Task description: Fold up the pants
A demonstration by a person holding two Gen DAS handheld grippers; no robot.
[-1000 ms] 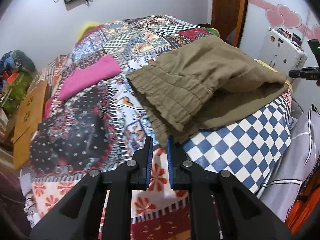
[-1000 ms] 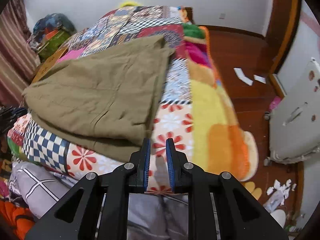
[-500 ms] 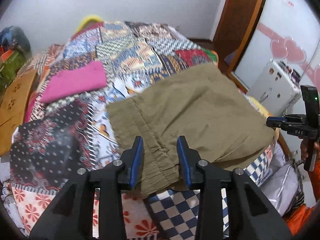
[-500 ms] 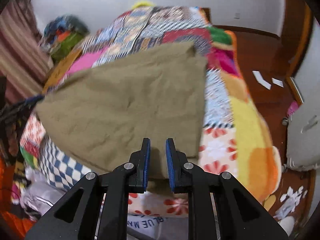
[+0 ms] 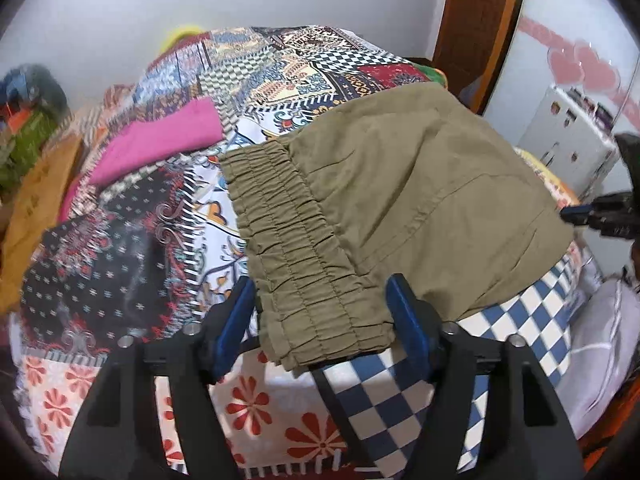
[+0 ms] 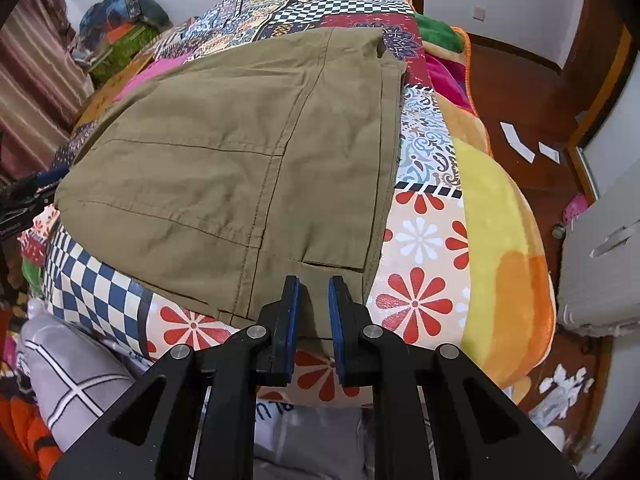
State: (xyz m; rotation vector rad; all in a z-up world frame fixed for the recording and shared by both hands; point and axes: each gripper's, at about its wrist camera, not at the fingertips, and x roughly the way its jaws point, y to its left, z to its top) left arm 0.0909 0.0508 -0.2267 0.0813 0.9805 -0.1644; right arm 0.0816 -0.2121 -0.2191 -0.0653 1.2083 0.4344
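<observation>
Olive-green pants lie folded flat on the patchwork bedspread, elastic waistband nearest my left gripper. That gripper's jaws are opening and stand wide on either side of the waistband end, the pads not pressing it. In the right wrist view the pants spread toward the bed's far end. My right gripper is at their near corner, its narrow jaws closing on the fabric edge between the pads. The right gripper also shows at the left view's right edge.
A folded pink cloth lies on the bed left of the pants. A white suitcase stands on the wooden floor to the right. Bundled things sit far left. A person's grey checked clothing is below.
The pants went from bunched and lifted to lying flat. My left jaws spread from nearly shut to wide, with the waistband lying between them. The right gripper sank toward the bed with its corner.
</observation>
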